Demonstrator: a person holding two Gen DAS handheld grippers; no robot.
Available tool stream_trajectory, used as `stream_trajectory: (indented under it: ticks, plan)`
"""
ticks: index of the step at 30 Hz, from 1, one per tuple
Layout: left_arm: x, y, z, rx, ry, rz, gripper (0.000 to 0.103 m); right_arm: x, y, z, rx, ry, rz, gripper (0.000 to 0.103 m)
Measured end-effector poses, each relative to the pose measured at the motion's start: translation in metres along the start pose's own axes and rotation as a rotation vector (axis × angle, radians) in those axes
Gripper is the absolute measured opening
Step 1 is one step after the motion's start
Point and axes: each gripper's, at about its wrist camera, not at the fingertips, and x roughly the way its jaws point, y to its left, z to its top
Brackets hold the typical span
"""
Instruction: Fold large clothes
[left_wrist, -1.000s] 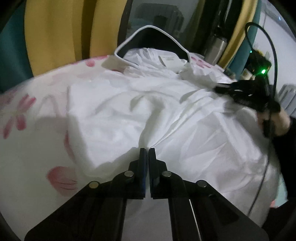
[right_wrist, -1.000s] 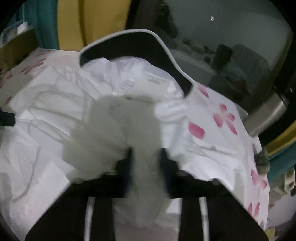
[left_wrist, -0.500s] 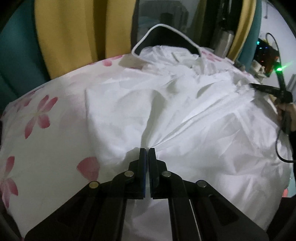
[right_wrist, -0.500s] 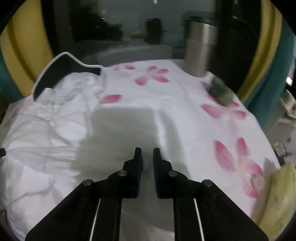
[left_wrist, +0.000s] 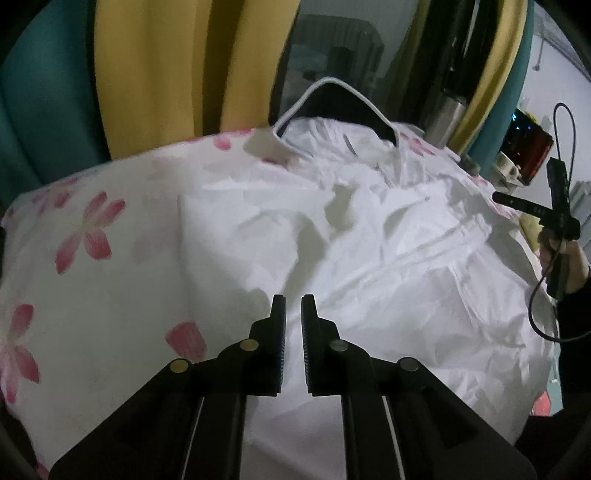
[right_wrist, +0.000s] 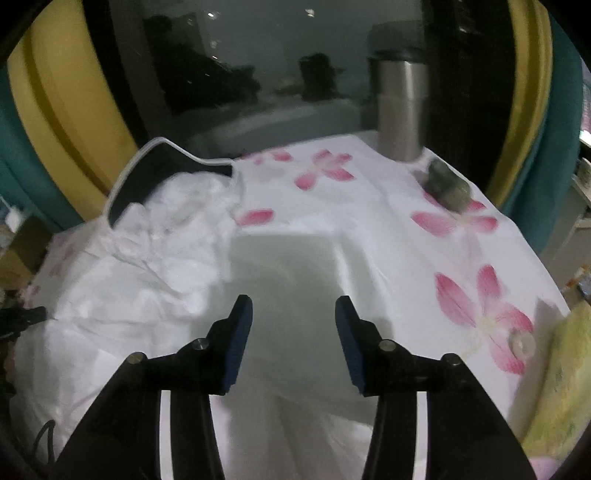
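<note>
While both tongs are opening, empty, the white garment (left_wrist: 369, 251) lies beneath them.

You find no text, brand, number or sign legible in either view. A pale tag (left_wrist: 364, 142) lies in the white garment (left_wrist: 369, 251) near the table's far edge, but whether it carries print, you cannot tell.

Crinkled matt white cloth garment (left_wrist: 369, 258), smooth flower-printed tablecloth (right_wrist: 369, 206), brushed metal flask (right_wrist: 400, 110).
</note>
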Motion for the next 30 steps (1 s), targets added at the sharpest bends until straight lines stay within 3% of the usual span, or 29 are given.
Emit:
stream_trajectory:
  ticks: [3,5,7,9,10,13,19,22,27,30]
  plan:
    - [-0.002,0.007,0.013,-0.015,-0.025,0.035,0.012,0.020,0.001,0.005,-0.009,0.053,0.020,0.047]
    - [0.001,0.015,0.024,-0.024,-0.035,0.033,0.030,0.033,0.000,0.005,0.006,0.086,0.024,0.047]
    - [0.012,0.025,0.034,-0.053,-0.024,0.036,0.034,0.045,0.007,0.000,-0.013,0.125,0.071,0.045]
    - [0.029,0.034,0.041,-0.072,0.010,-0.001,0.034,0.051,0.021,-0.003,-0.076,0.151,0.107,0.013]
    - [0.040,0.037,0.044,-0.072,0.040,-0.001,0.034,0.050,0.025,-0.002,-0.101,0.144,0.095,0.005]
    - [0.065,0.045,0.050,-0.064,0.094,0.039,0.034,0.039,0.040,0.007,-0.180,0.095,0.036,0.005]
    - [0.079,0.057,0.066,-0.085,0.085,0.128,0.034,0.018,0.034,0.027,-0.194,-0.001,-0.070,0.005]
    - [0.083,0.060,0.068,-0.068,0.078,0.192,0.034,0.029,0.025,0.025,-0.180,0.026,-0.086,0.005]
    - [0.086,0.061,0.067,-0.053,0.049,0.208,0.034,0.053,0.022,0.005,-0.177,0.140,-0.111,0.005]
    - [0.086,0.063,0.068,-0.065,0.047,0.213,0.034,0.052,0.018,-0.001,-0.168,0.135,-0.129,0.017]
